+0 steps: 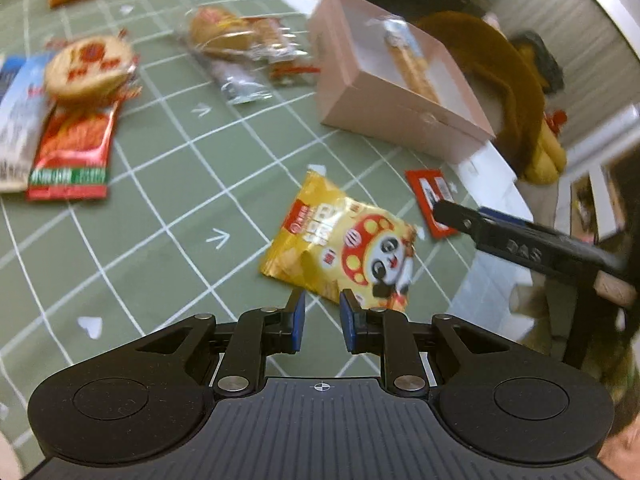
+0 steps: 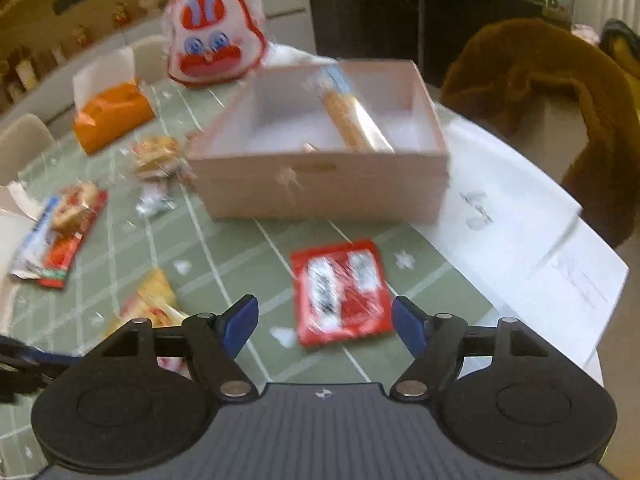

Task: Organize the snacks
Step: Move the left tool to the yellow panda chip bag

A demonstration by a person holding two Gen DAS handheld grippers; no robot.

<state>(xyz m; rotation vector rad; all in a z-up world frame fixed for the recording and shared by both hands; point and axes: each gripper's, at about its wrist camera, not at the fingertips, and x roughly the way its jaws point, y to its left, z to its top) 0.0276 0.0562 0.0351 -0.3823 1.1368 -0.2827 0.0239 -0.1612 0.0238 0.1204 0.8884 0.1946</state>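
A pink open box [image 2: 320,188] stands on the green grid mat; a wrapped biscuit stick [image 2: 352,116] lies inside. It also shows in the left wrist view [image 1: 384,112]. My left gripper [image 1: 322,320] is open a little and empty, just short of a yellow panda snack bag [image 1: 340,244]. My right gripper [image 2: 324,320] is wide open and empty, with a red snack packet [image 2: 340,288] lying between and just beyond its fingertips. The right gripper's finger [image 1: 520,236] shows over that red packet [image 1: 428,196] in the left wrist view.
Loose snacks lie on the mat: a round cake pack [image 1: 88,68], a red-green packet [image 1: 72,152], a bread pack [image 1: 236,36], a silver wrapper [image 1: 240,84]. An orange box [image 2: 112,116] and a rabbit-face bag [image 2: 216,32] stand behind. Papers [image 2: 520,232] and a brown-draped chair [image 2: 560,100] are right.
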